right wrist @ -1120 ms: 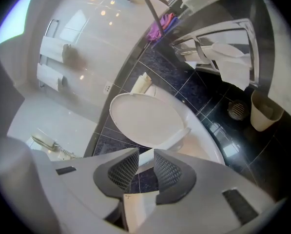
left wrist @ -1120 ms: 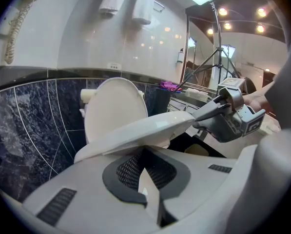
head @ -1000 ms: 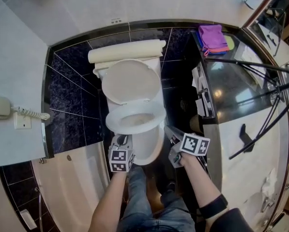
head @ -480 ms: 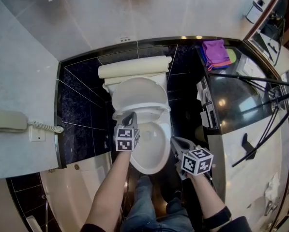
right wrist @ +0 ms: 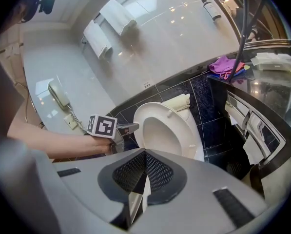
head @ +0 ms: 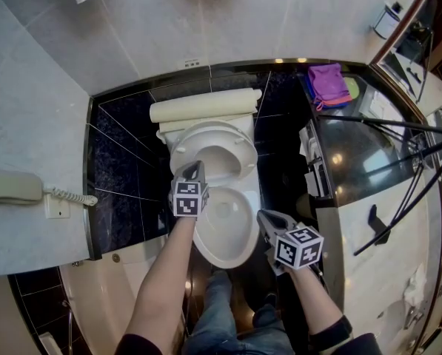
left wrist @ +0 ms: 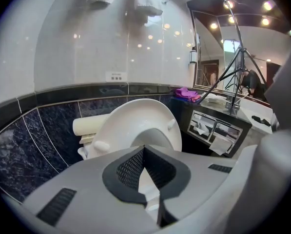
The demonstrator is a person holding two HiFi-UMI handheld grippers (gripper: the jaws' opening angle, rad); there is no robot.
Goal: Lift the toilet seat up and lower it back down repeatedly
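The white toilet seat (head: 246,150) stands raised and tilted back toward the wall, over the open bowl (head: 224,261). In the left gripper view the seat's (left wrist: 130,123) underside, with its small bumpers, faces me. My left gripper (head: 196,167) is shut, with its tip at the seat's left edge. The right gripper view shows that tip (right wrist: 134,127) right beside the seat (right wrist: 186,130); whether they touch I cannot tell. My right gripper (head: 263,214) is shut and empty, hovering to the right of the bowl's front, apart from the toilet.
A cream tank top (head: 206,108) sits behind the toilet against dark tiles. A dark counter (head: 354,146) with a purple cloth (head: 328,76) and tripod legs stands at the right. A wall phone (head: 9,185) hangs at the left. A bathtub rim (head: 109,287) lies at lower left.
The seat has gone from flat on the bowl to raised and tilted back. My left gripper moved from the bowl's front up and back with it. The right gripper rose a little.
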